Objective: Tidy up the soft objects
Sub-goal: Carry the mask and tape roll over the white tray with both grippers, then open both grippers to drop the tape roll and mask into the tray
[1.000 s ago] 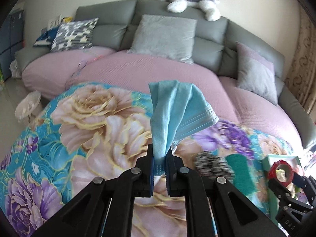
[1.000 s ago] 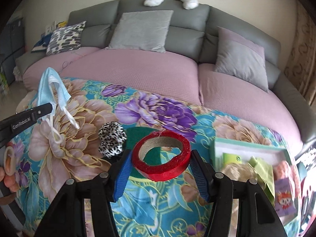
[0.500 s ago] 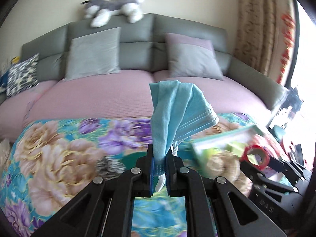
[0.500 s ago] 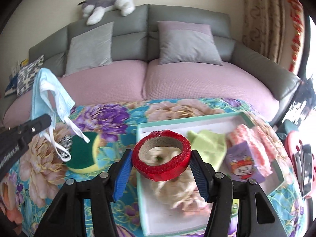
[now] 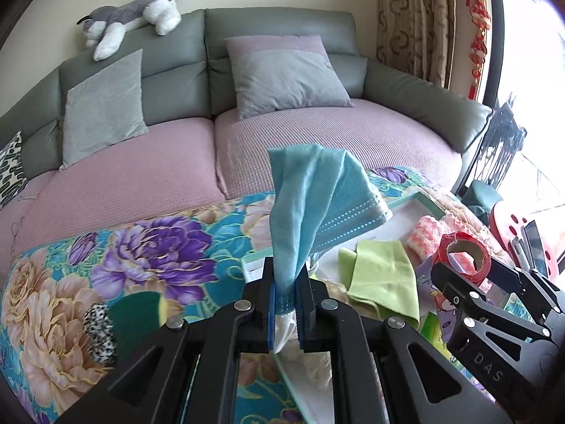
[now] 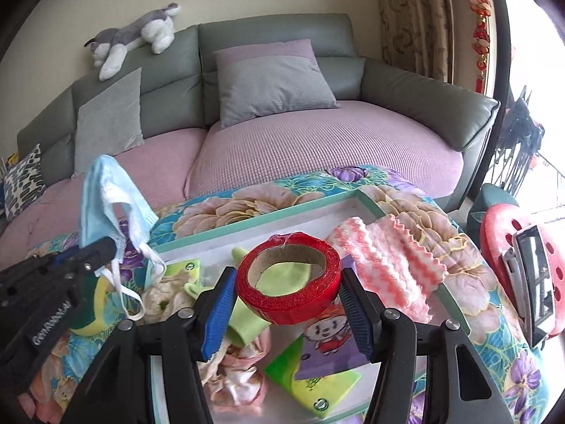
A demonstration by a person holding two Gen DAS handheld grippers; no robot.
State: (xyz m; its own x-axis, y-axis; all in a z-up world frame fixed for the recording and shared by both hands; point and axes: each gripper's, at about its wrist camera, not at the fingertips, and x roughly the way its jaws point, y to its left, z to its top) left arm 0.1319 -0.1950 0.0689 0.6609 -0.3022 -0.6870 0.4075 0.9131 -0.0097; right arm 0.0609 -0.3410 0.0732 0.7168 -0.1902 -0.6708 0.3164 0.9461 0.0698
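Delivery looks underway: the left gripper [image 5: 285,291] pinches a blue face mask [image 5: 314,205], the right gripper [image 6: 287,305] clamps a red tape roll [image 6: 289,279], both over the tray [image 6: 261,219]. Next, lowering and letting go. Beneath the fingers, green cloth [image 5: 383,282] and pink cloth [image 6: 385,268] crowd the landing spot.

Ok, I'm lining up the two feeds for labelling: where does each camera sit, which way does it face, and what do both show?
Left wrist: sits on the left claw, looking down-forward over the floral cloth to the sofa; its fingers pinch a blue face mask, right claw at its right.
Right wrist: sits on the right claw, aimed at the tray; it clasps a red tape roll, left claw at its left.
Shared: sofa, plush husky, tray, mask, tape.
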